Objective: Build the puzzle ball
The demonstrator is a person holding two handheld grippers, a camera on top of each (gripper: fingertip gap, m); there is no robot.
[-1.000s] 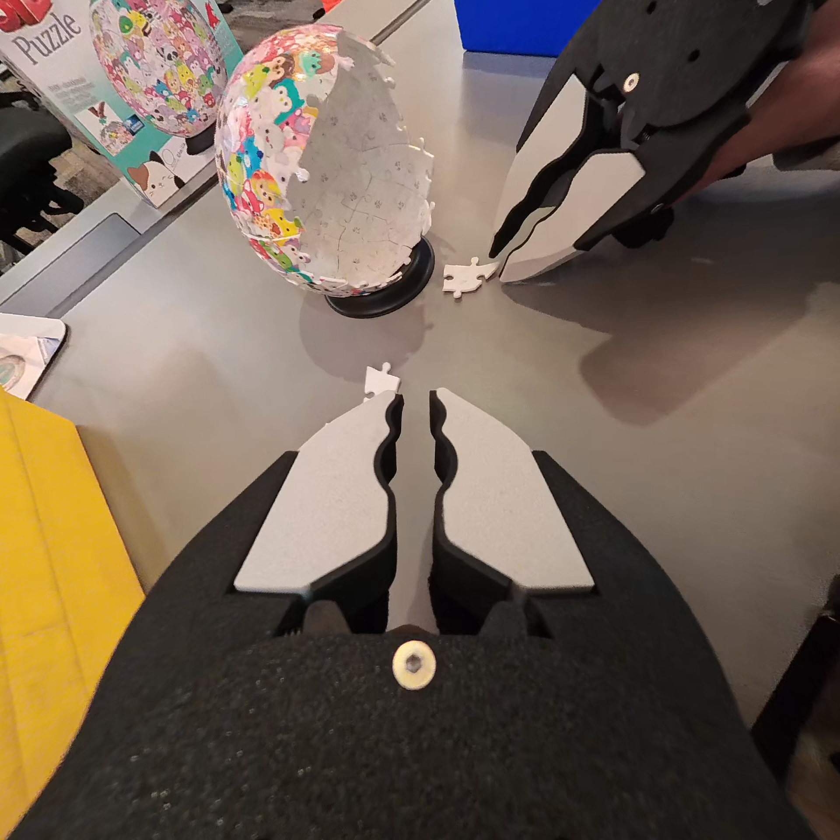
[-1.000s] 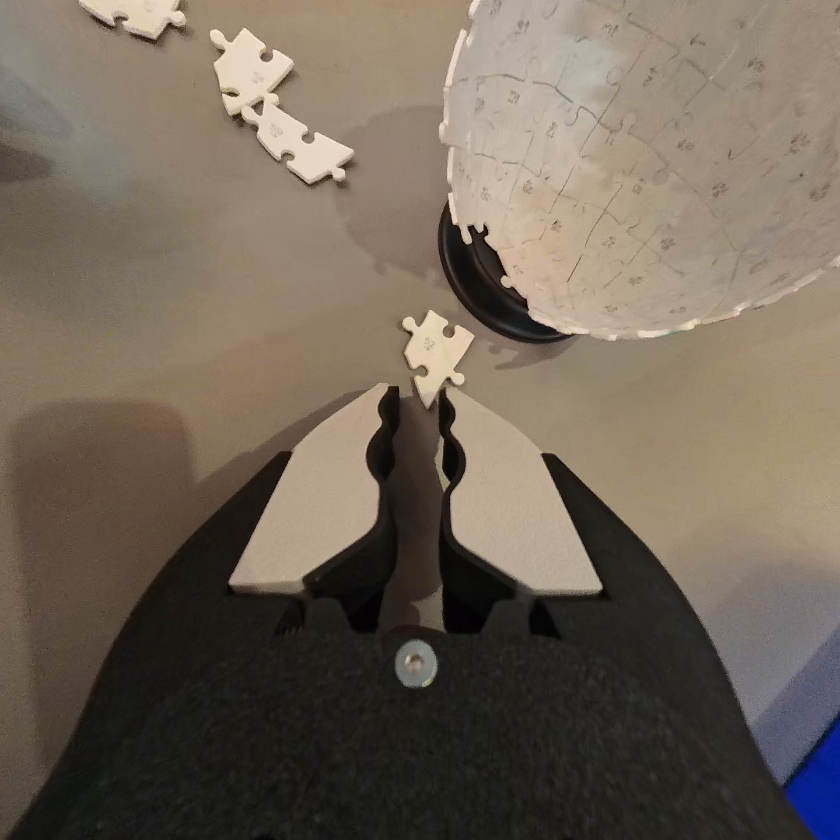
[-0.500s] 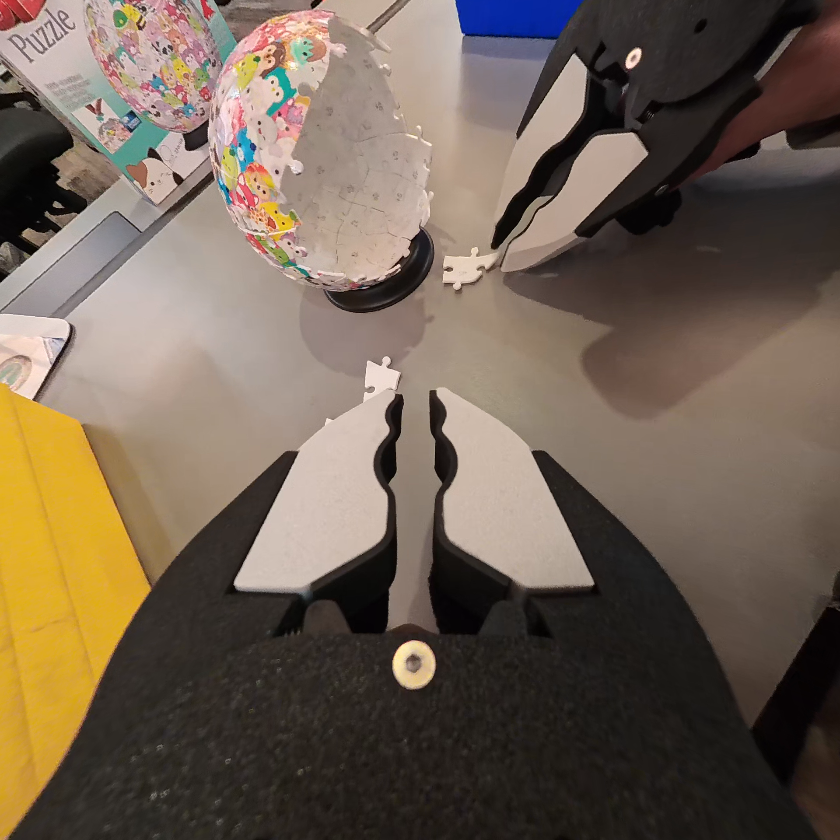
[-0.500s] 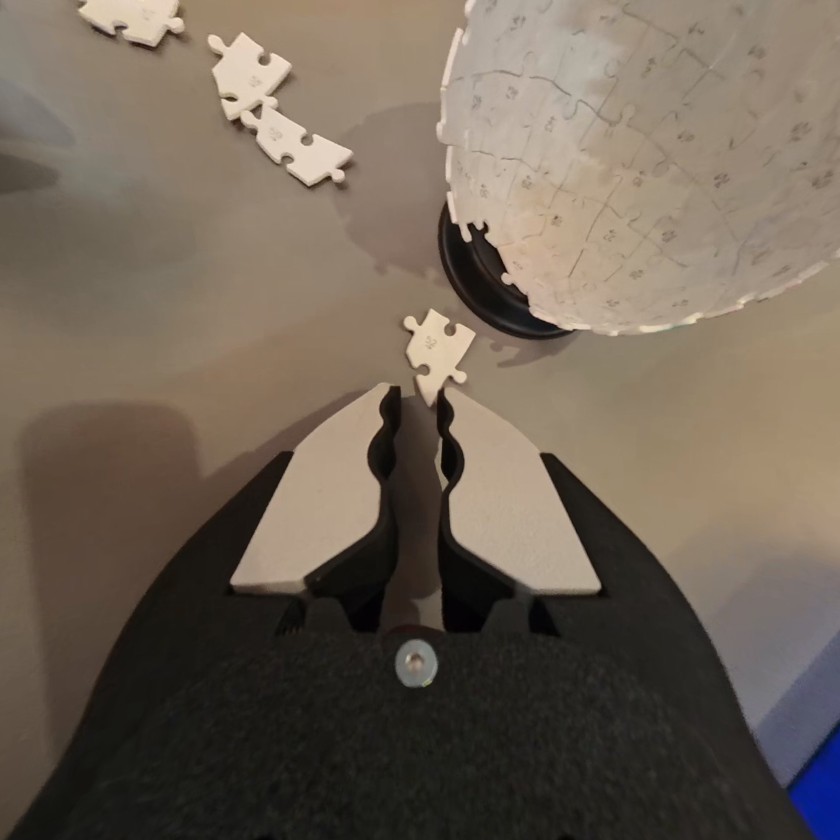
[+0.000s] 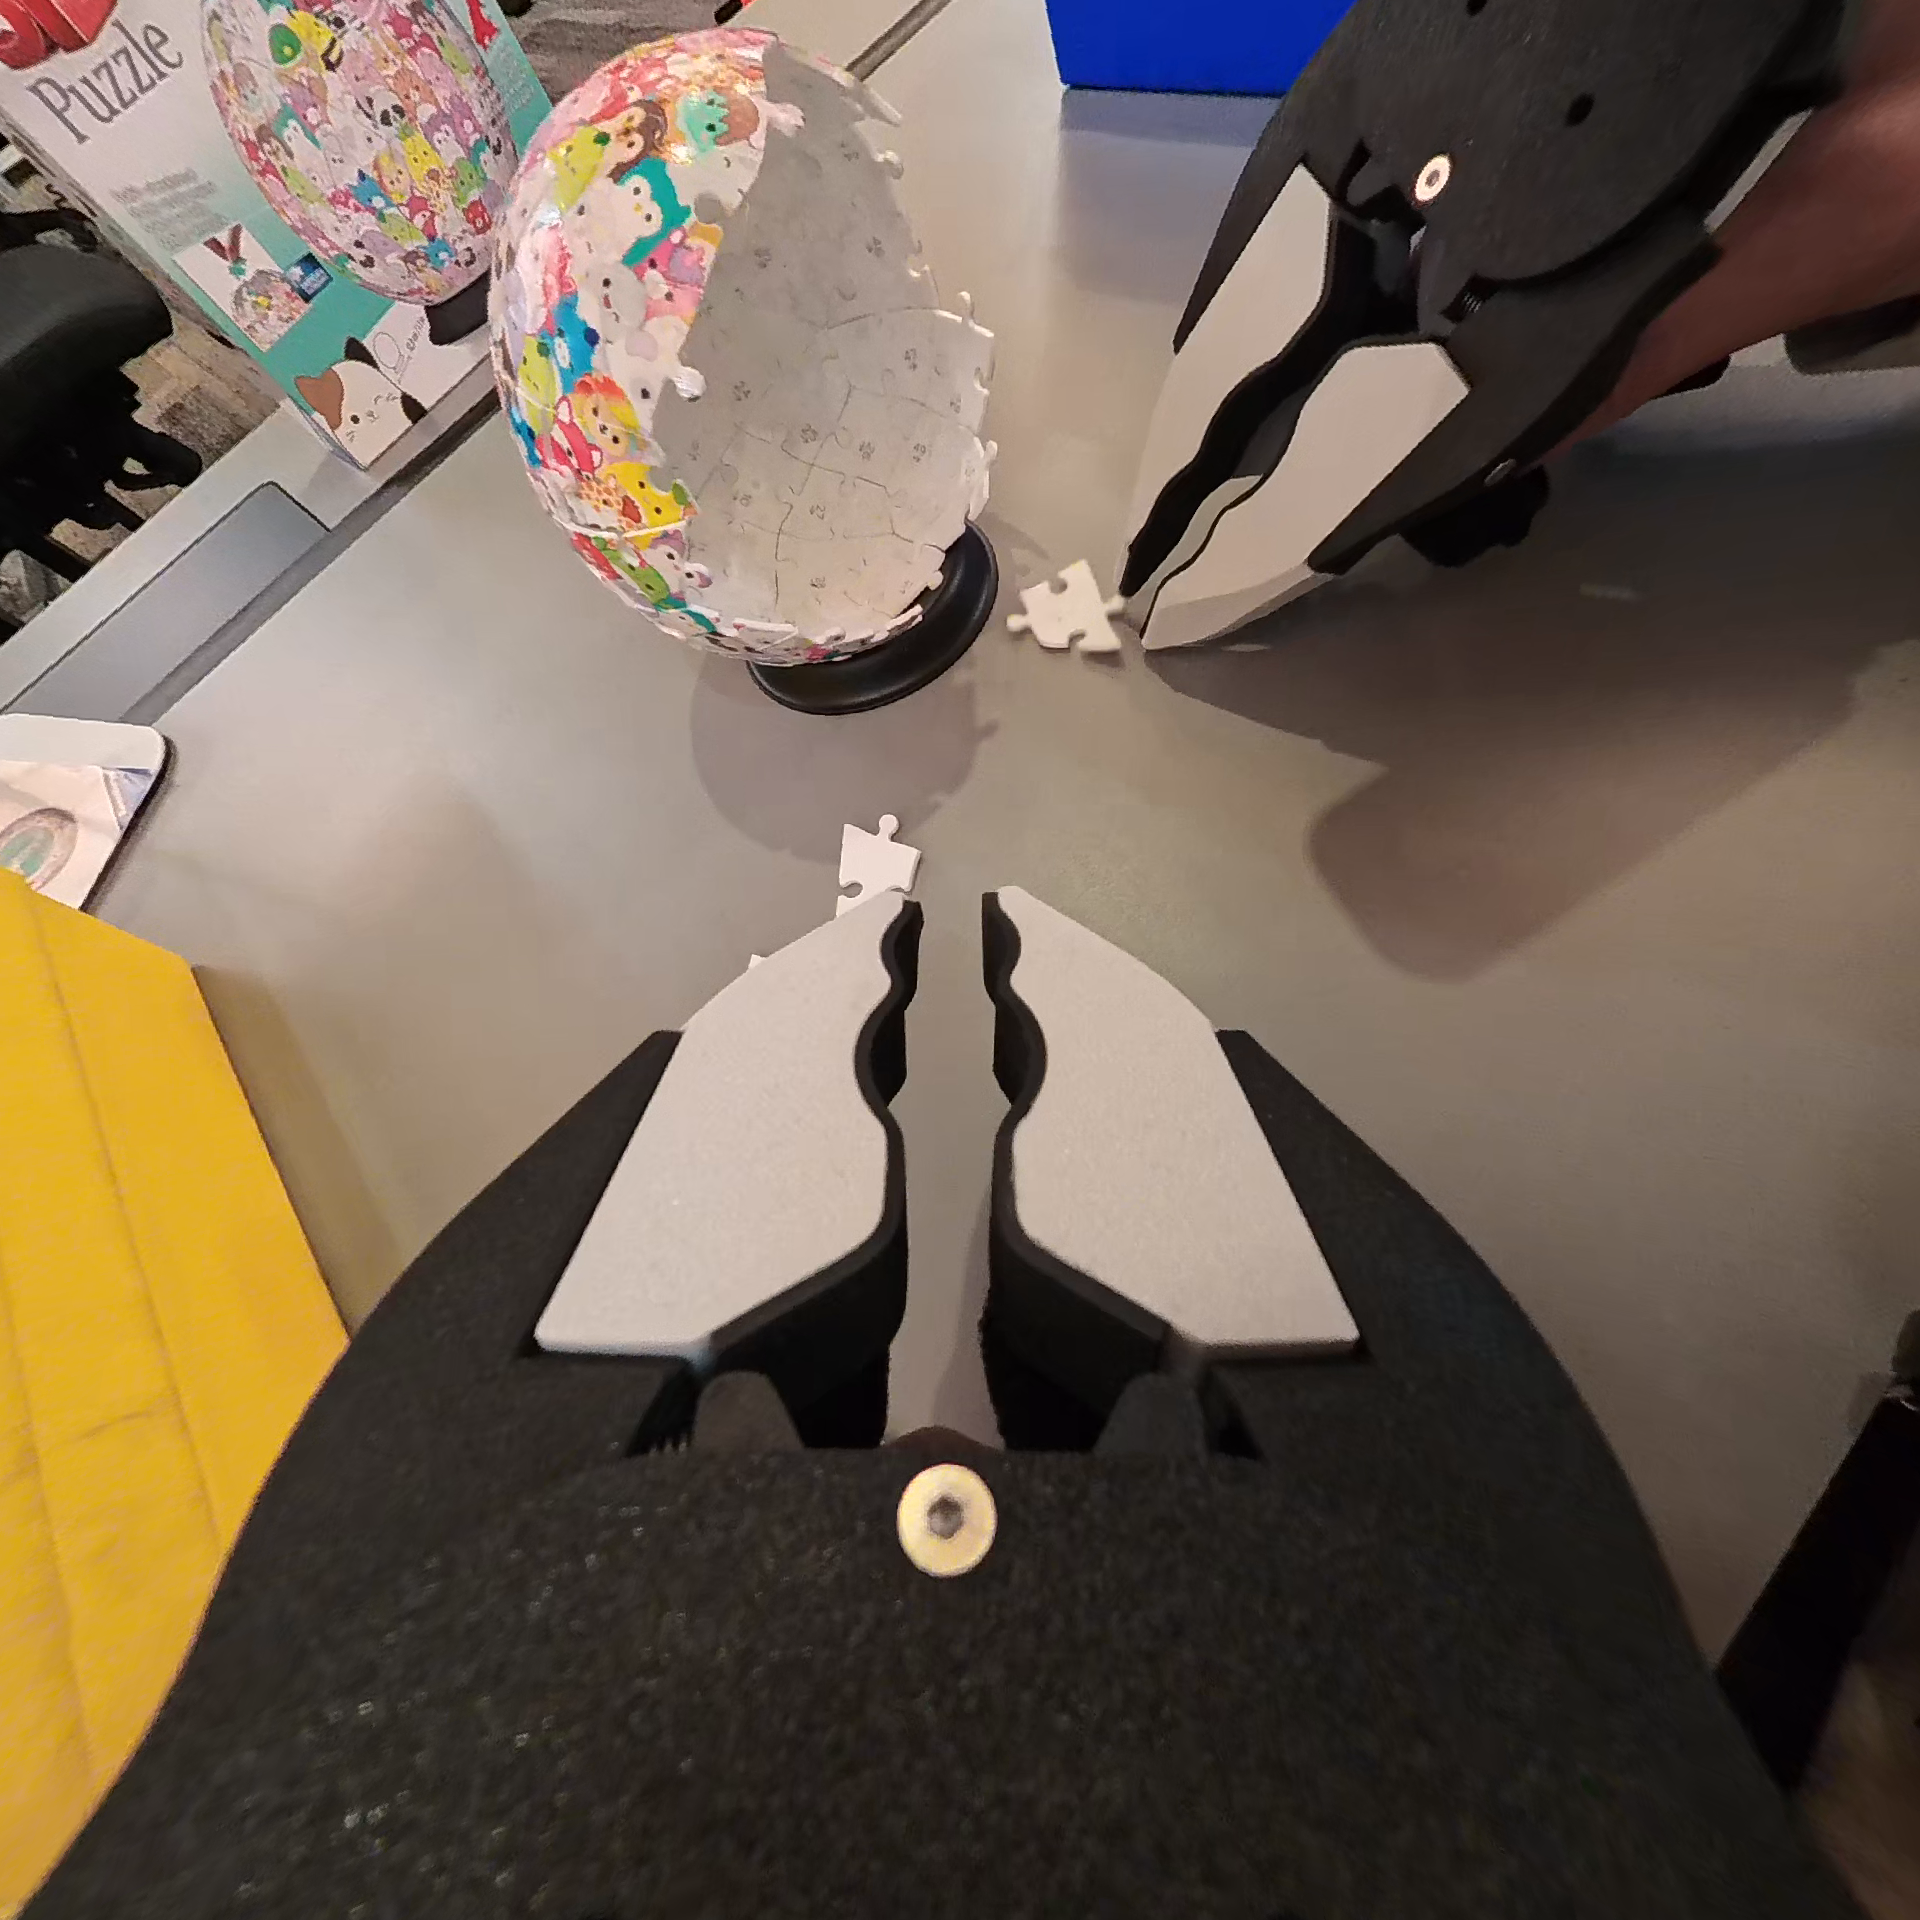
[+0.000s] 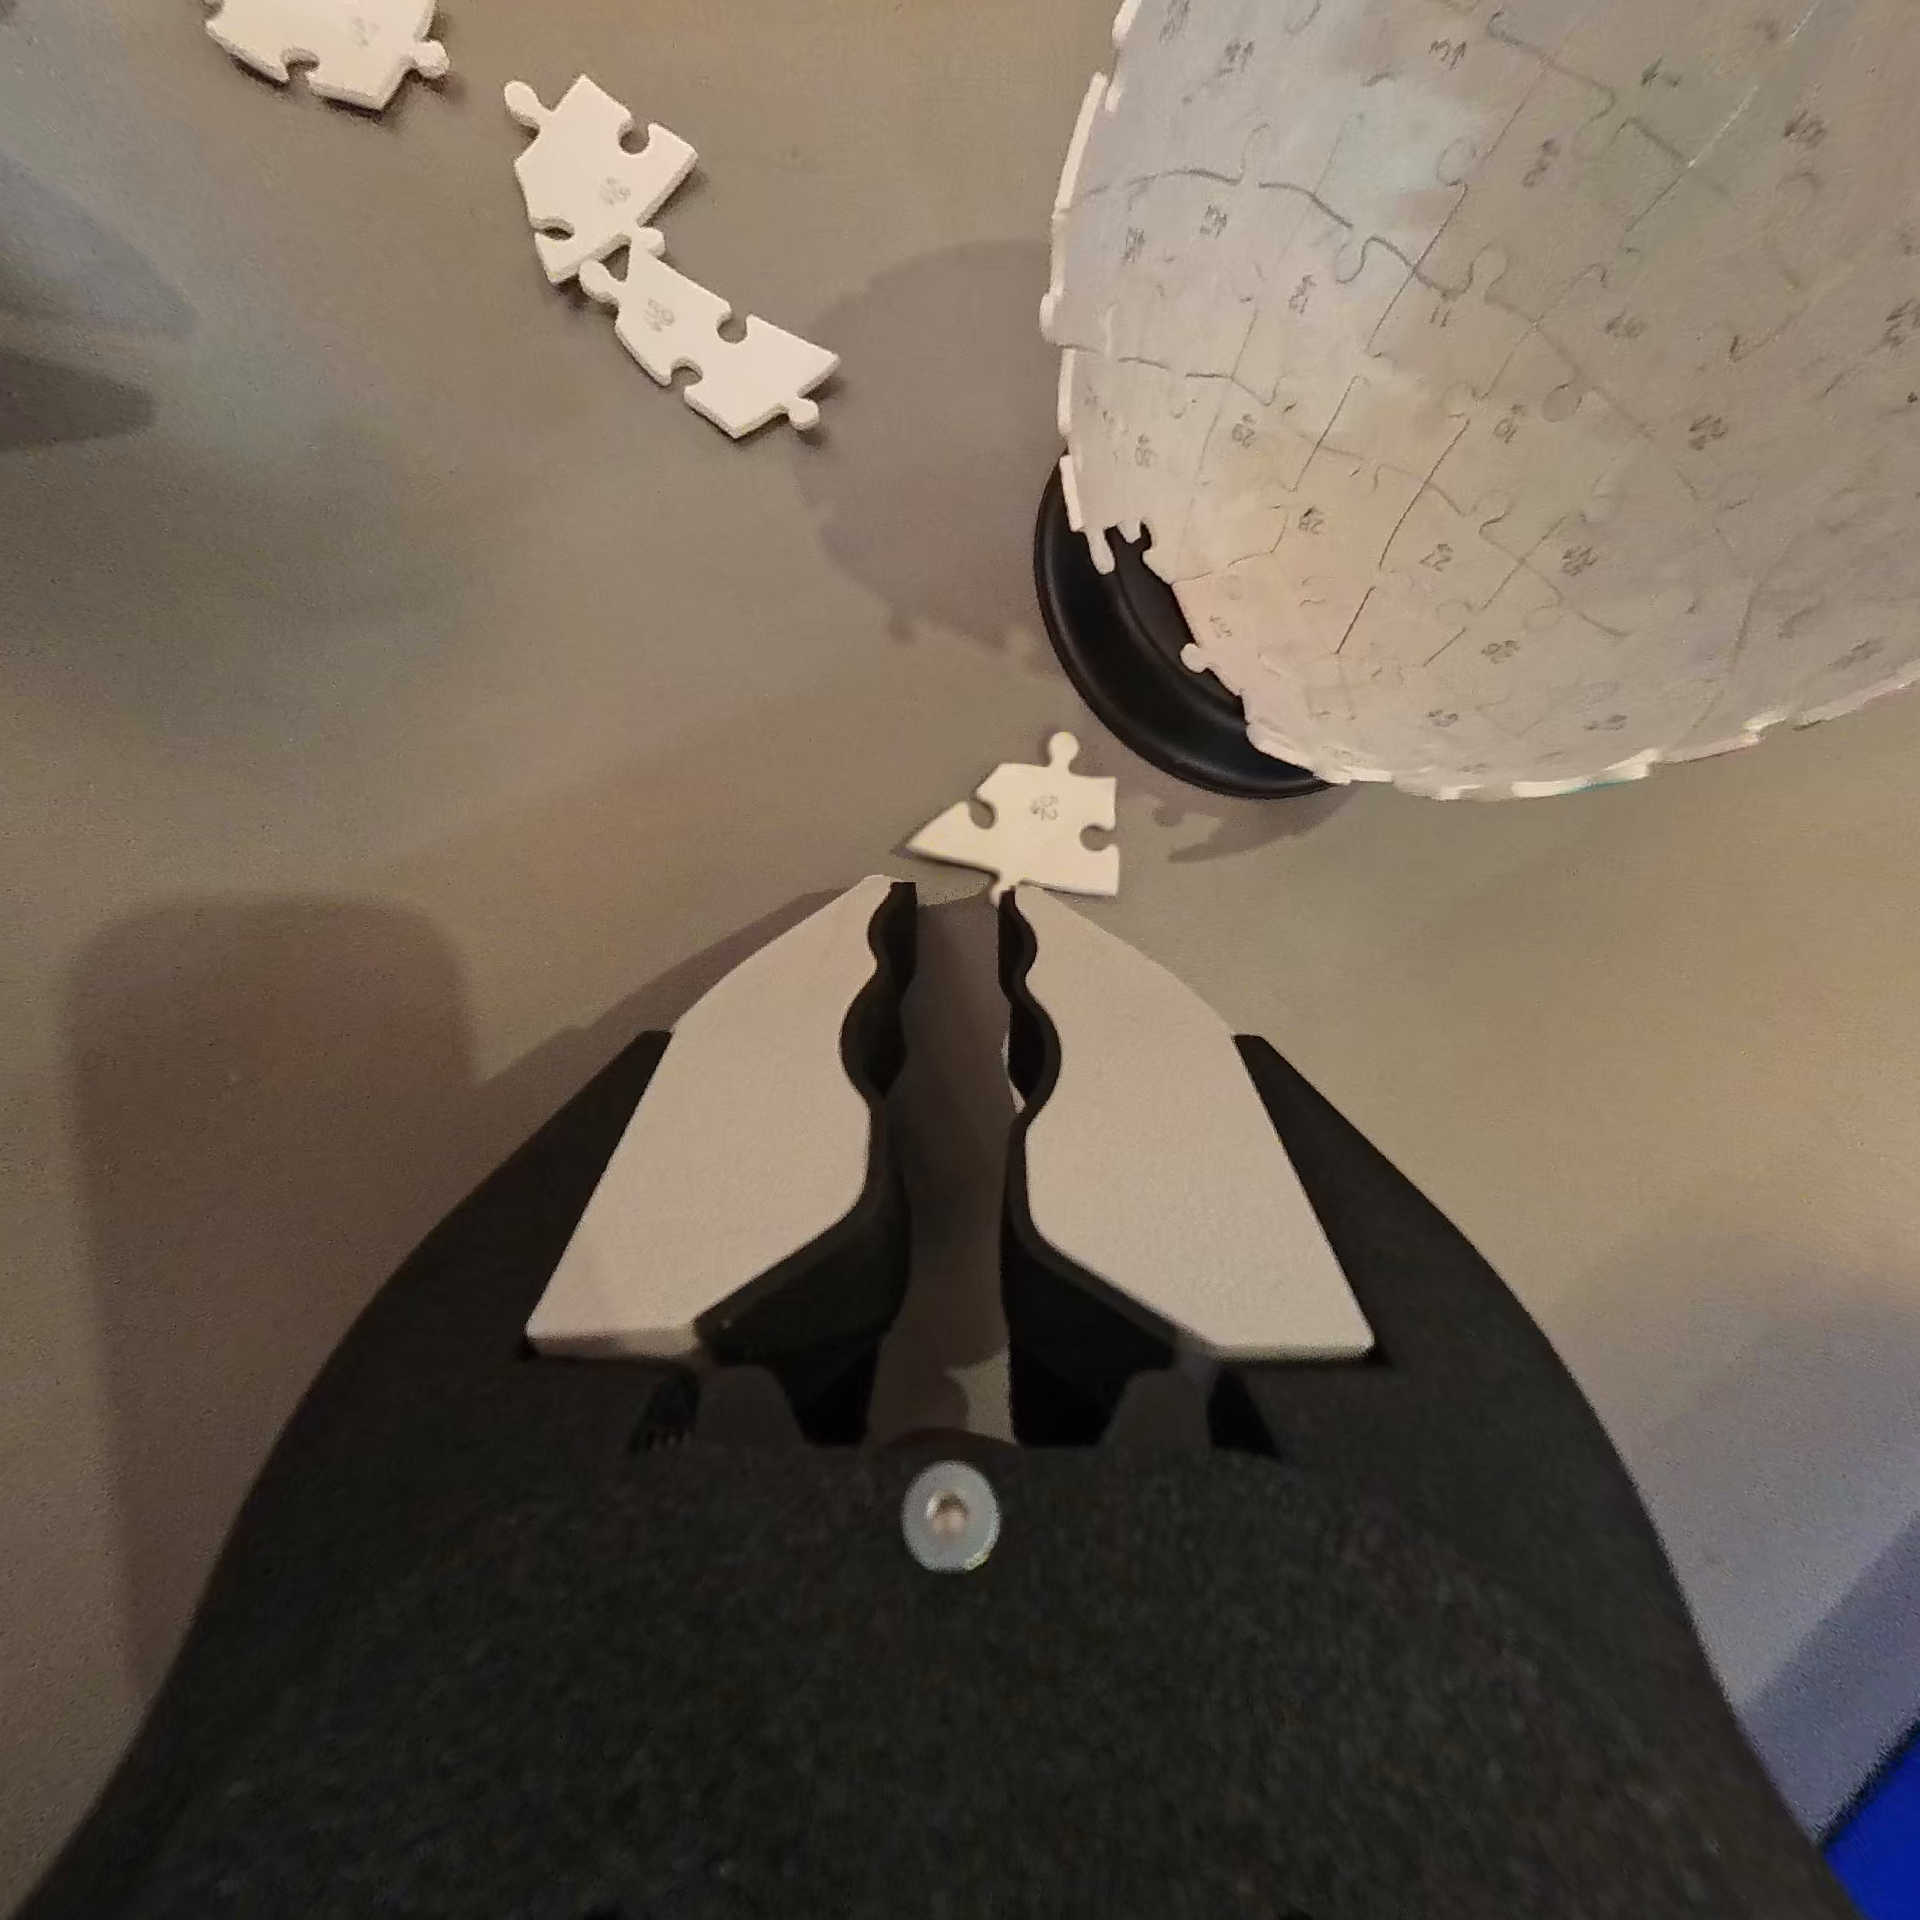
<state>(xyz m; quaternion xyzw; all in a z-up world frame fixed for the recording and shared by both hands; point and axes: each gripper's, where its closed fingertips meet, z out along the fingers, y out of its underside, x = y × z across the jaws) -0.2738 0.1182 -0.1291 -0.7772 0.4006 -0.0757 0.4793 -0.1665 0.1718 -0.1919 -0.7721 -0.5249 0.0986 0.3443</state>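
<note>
The half-built puzzle ball (image 5: 748, 364) leans on a black ring stand (image 5: 894, 665); its colourful outside faces left and its white inside faces me. In the right wrist view the ball's white inside (image 6: 1507, 416) fills the upper right. My right gripper (image 6: 956, 894) is narrowly open and low over the table. A white puzzle piece (image 6: 1039, 821) lies flat just ahead of it, touching the right fingertip and not gripped. My left gripper (image 5: 952, 914) is narrowly open and empty. Another white piece (image 5: 878, 857) lies just beyond its left finger.
Several loose white pieces (image 6: 717, 343) lie on the grey table (image 6: 312, 623) to the ball's left. The puzzle box (image 5: 260, 208) stands at the far left, a yellow sheet (image 5: 104, 1351) lies at the near left, a blue bin (image 5: 1174, 42) stands at the back. Spacing between my two grippers at the tips: around 15 cm.
The piece at my right gripper's tips has turned and slid out from between the fingers; it now lies across in front of them. The left gripper has barely shifted.
</note>
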